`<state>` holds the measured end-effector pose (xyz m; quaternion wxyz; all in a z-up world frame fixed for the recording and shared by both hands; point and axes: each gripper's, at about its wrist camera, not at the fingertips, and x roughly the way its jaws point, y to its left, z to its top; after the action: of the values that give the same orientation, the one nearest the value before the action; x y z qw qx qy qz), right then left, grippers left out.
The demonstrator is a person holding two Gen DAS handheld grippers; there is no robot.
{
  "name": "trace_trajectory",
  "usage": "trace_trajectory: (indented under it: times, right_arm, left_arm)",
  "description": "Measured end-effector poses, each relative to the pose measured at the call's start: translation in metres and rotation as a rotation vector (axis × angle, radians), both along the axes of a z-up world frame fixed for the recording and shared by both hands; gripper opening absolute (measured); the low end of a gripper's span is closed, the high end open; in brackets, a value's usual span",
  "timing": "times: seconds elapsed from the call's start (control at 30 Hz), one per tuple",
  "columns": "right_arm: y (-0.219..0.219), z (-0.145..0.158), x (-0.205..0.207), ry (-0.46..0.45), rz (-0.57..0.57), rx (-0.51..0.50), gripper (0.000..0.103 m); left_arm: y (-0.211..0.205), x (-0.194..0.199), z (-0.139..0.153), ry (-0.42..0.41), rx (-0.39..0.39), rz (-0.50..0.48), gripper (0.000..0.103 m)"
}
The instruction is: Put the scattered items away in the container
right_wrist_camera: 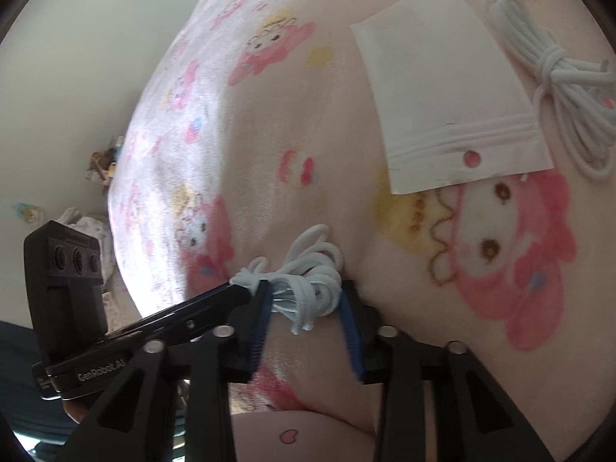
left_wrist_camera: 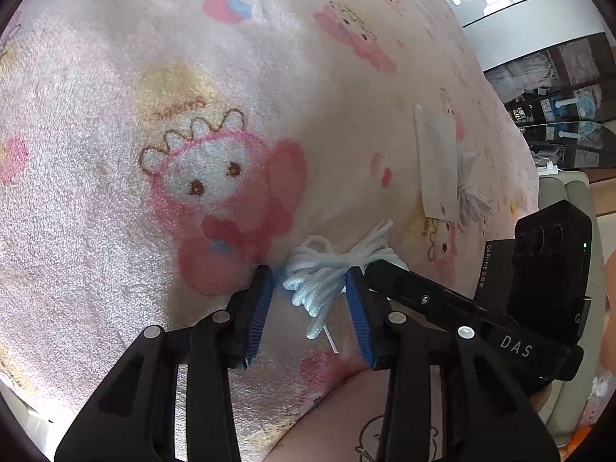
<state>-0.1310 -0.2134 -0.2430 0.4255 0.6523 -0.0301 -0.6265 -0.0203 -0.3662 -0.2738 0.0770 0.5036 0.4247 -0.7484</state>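
Note:
A small bundle of white cord (left_wrist_camera: pixel 327 269) lies on a pink cartoon-print blanket (left_wrist_camera: pixel 154 115). My left gripper (left_wrist_camera: pixel 310 281) is open, its blue pads either side of the bundle. My right gripper (right_wrist_camera: pixel 304 300) is also open around the same bundle (right_wrist_camera: pixel 308 269), and its fingers (left_wrist_camera: pixel 423 296) reach in from the right in the left wrist view. A white zip pouch (right_wrist_camera: pixel 450 88) lies flat farther off, with a second cord bundle (right_wrist_camera: pixel 558 77) beside it. The pouch (left_wrist_camera: pixel 439 161) and second bundle (left_wrist_camera: pixel 471 188) also show in the left wrist view.
The blanket (right_wrist_camera: pixel 269 154) covers a bed that drops off at its edges. Dark glass shelving (left_wrist_camera: pixel 558 96) stands beyond the bed's far side. A wall and some small toys (right_wrist_camera: pixel 104 161) lie past the other edge.

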Motion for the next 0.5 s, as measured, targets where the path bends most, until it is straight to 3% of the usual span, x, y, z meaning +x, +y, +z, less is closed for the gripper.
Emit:
trace_trajectory:
  times: [0.1, 0.5]
  right_arm:
    - [0.003, 0.009, 0.003, 0.027, -0.006, -0.032, 0.017]
    - [0.07, 0.106, 0.037, 0.196, -0.09, -0.106, 0.016]
  left_arm:
    - [0.006, 0.003, 0.01, 0.022, -0.023, -0.005, 0.028]
    - [0.056, 0.011, 0.093, 0.213, -0.048, -0.137, 0.028]
